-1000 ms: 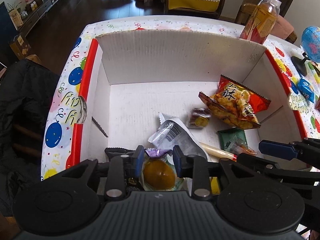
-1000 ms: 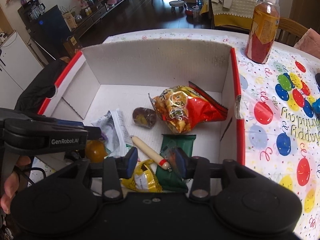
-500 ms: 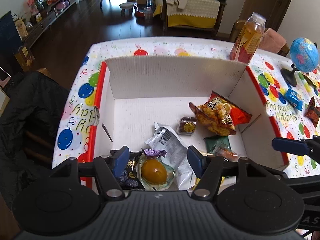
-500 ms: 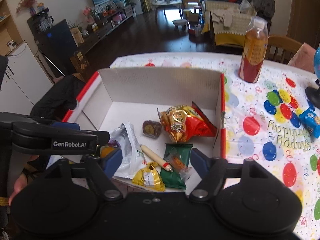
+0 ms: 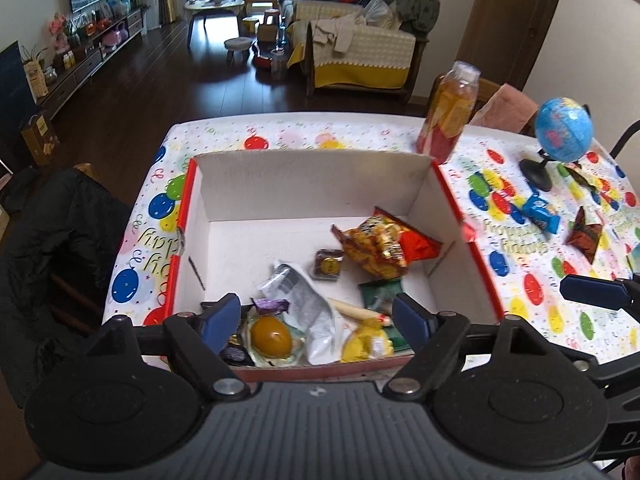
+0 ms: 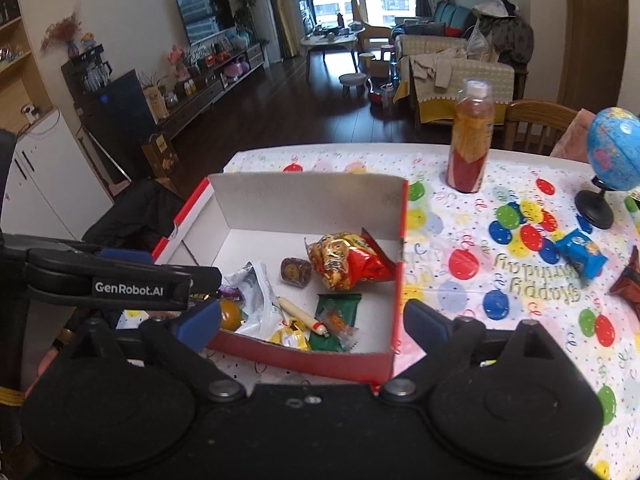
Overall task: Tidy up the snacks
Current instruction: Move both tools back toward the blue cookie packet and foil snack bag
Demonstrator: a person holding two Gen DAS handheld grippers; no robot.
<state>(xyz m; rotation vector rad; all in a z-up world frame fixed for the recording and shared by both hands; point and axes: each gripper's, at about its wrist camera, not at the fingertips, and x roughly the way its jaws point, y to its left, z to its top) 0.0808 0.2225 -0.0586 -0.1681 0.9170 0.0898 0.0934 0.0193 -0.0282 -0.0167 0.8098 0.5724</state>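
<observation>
Both grippers hung empty over the near edge of the snack box, with loose snacks left on the table.

The left gripper (image 5: 316, 318) and right gripper (image 6: 312, 320) were spread wide, grasping nothing, above the near wall of the cardboard box (image 6: 304, 354). Inside, nearest, lay a yellow jelly cup (image 5: 271, 335), a yellow wrapped candy (image 6: 290, 338), a white pouch (image 5: 308, 300), a sausage stick (image 6: 300, 315) and a green packet (image 6: 336, 310); farther in sat a small brown cake (image 6: 295, 272) and a red chip bag (image 6: 346, 266). The next move probably calls for the right gripper to swing right to the blue cookie packet (image 6: 580, 253) on the tablecloth (image 6: 460, 320), well apart from the box, pinching its crimped end lightly. Beyond stood a juice bottle (image 6: 471, 140) and a globe (image 6: 614, 156).
</observation>
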